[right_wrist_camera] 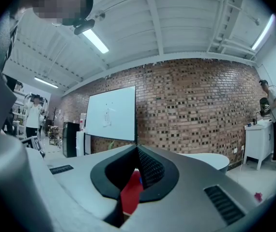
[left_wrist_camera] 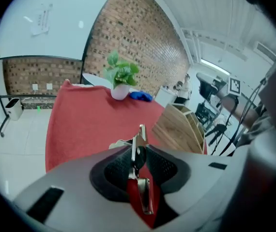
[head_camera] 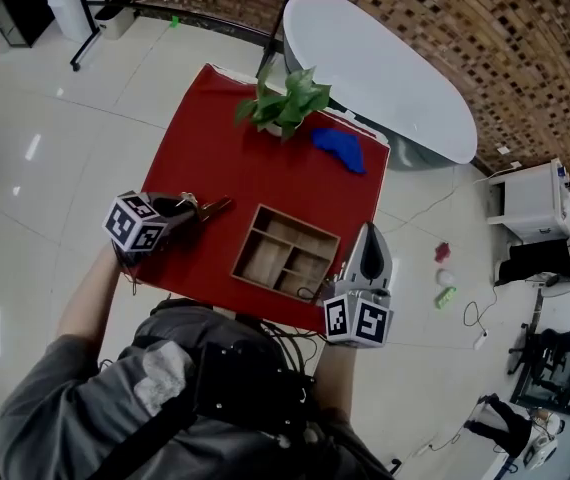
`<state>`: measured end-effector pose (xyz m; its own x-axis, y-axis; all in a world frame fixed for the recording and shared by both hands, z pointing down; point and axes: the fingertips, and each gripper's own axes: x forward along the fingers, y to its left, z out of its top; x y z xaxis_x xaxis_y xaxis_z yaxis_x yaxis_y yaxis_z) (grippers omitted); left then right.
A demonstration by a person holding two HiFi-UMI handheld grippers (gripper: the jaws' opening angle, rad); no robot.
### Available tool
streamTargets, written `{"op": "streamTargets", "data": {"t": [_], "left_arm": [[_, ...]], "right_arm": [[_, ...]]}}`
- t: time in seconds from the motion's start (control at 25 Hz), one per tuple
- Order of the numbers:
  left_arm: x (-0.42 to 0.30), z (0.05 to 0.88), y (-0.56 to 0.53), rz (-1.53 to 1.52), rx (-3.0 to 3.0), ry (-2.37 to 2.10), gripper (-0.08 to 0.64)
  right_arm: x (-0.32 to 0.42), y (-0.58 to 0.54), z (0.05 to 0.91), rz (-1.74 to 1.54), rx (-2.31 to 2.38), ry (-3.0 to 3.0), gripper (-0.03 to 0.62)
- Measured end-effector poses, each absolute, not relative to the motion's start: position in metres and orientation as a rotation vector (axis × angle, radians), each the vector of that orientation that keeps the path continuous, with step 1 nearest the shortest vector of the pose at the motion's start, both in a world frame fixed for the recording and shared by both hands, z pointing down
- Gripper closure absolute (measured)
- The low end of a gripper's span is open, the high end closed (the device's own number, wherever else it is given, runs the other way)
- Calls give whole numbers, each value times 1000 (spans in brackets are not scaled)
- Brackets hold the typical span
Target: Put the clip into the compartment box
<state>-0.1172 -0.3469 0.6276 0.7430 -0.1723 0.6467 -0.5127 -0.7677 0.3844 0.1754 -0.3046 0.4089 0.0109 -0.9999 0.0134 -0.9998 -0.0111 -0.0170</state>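
- The left gripper (left_wrist_camera: 139, 151) pinches the clip (left_wrist_camera: 140, 135) at lower centre, over the red surface (left_wrist_camera: 89, 124), left of the compartment box (left_wrist_camera: 179, 127).
- The clip looks light, stiff and slick — probably best held across its flat body.
- The right gripper (right_wrist_camera: 137, 151) is closed and empty.

1 clip (left_wrist_camera: 138, 141), 1 compartment box (head_camera: 246, 240), 1 plant (head_camera: 283, 103)

No legible text or signs

Grey shirt (head_camera: 50, 408), black-white marker cubes (head_camera: 135, 224).
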Motion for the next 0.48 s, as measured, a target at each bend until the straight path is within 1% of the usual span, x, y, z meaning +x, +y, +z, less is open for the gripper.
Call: {"op": "streamTargets", "data": {"t": [0.16, 0.48], "left_arm": [[-112, 579, -355, 547, 2432, -640, 431], [-80, 455, -331, 161, 2622, -779, 433]], "right_arm": [[182, -296, 404, -21, -2216, 2222, 571], [195, -268, 386, 12, -2174, 2222, 571]]}}
